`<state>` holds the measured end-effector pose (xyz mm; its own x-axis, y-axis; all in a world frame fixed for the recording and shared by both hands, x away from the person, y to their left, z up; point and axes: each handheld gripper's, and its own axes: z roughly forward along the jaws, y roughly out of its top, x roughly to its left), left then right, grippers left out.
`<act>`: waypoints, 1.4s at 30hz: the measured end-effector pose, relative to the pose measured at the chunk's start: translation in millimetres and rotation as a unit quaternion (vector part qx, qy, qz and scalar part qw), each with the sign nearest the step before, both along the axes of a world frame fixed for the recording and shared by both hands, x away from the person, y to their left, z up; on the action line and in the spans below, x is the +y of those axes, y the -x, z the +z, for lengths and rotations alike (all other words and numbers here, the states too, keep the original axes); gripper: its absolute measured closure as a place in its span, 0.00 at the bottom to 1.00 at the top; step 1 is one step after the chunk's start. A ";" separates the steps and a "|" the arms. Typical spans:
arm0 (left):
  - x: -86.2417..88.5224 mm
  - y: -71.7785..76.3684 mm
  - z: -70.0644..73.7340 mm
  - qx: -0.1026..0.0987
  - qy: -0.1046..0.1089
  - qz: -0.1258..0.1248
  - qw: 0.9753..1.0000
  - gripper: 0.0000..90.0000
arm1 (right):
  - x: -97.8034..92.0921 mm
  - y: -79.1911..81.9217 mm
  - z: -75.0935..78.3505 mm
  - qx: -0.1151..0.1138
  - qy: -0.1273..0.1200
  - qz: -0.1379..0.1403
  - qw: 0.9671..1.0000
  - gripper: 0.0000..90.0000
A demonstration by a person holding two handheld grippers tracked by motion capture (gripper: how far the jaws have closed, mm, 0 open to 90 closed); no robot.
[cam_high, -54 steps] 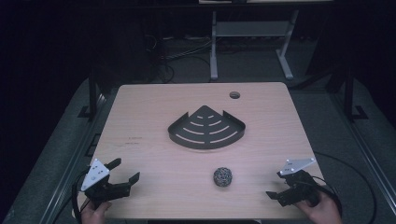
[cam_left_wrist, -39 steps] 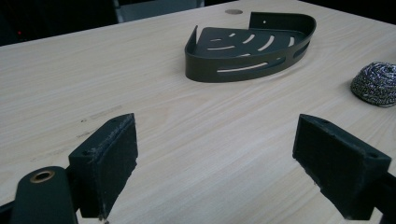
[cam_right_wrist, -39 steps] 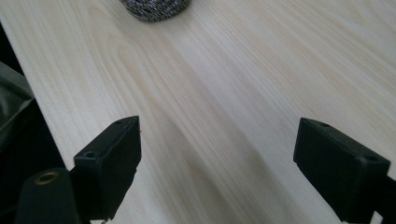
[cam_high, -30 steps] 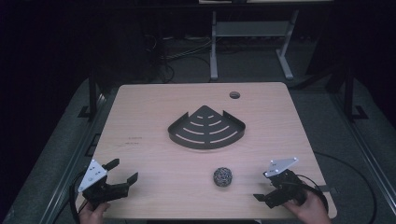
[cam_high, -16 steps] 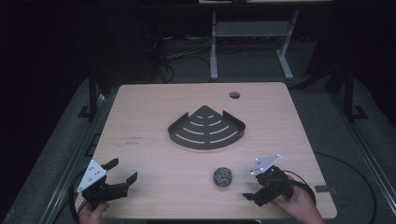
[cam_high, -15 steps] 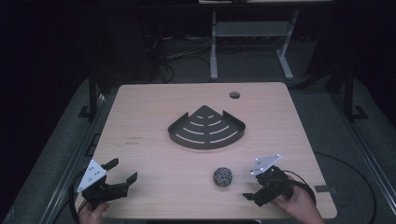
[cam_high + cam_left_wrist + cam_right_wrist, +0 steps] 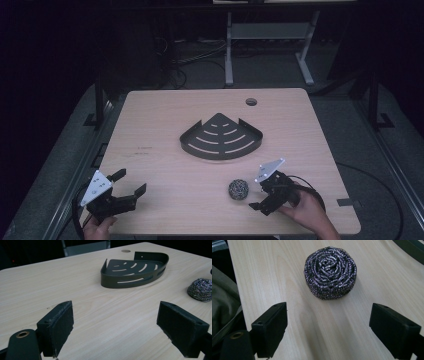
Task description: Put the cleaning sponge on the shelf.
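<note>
Near the bench's (image 7: 165, 125) front edge, keep right tongs (image 7: 260, 192) spread, straddle steel scourer (image 7: 330, 272) squarely, squeeze gently; left tongs (image 7: 131, 183) agape, idle.

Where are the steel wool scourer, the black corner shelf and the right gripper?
steel wool scourer (image 7: 330, 271), right gripper view, top coil.
black corner shelf (image 7: 220, 137), high view, slotted floor.
right gripper (image 7: 256, 189), high view, between fingertips.

Round steel-wool scourer (image 7: 330, 272) flat on table (image 7: 274, 270)
</note>
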<state>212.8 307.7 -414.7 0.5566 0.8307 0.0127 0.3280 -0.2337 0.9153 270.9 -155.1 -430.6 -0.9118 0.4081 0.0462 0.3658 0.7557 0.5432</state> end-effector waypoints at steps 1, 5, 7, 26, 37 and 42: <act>-0.5 -0.1 -0.3 0.001 0.000 0.000 1.000 0.15 | 1.1 -1.0 0.1 0.001 0.002 0.002 1.000 0.16; -1.9 -0.4 -0.4 0.001 -0.001 -0.002 1.000 0.15 | 4.9 -4.3 0.2 0.003 0.001 0.002 1.000 0.16; -2.8 -0.3 -0.5 0.001 -0.001 -0.004 1.000 0.15 | 8.4 -6.9 -0.7 0.003 0.001 0.003 1.000 0.16; -3.3 -0.3 0.1 -0.001 0.001 -0.005 1.000 0.15 | 34.0 -22.0 -8.7 0.015 0.013 0.018 1.000 0.16; -2.5 0.4 0.8 -0.001 0.003 -0.002 1.000 0.15 | 46.0 -28.3 -10.4 0.015 0.029 0.027 0.999 0.16; -2.3 0.6 1.4 -0.002 0.005 -0.003 1.000 0.15 | 50.3 -30.1 -16.1 0.022 0.038 0.033 0.998 0.19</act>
<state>212.2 305.4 -413.3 0.5618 0.8273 0.0069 0.3236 -0.2274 0.9185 301.0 -104.7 -446.8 -0.9347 0.3508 0.0569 0.3354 0.8179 0.4675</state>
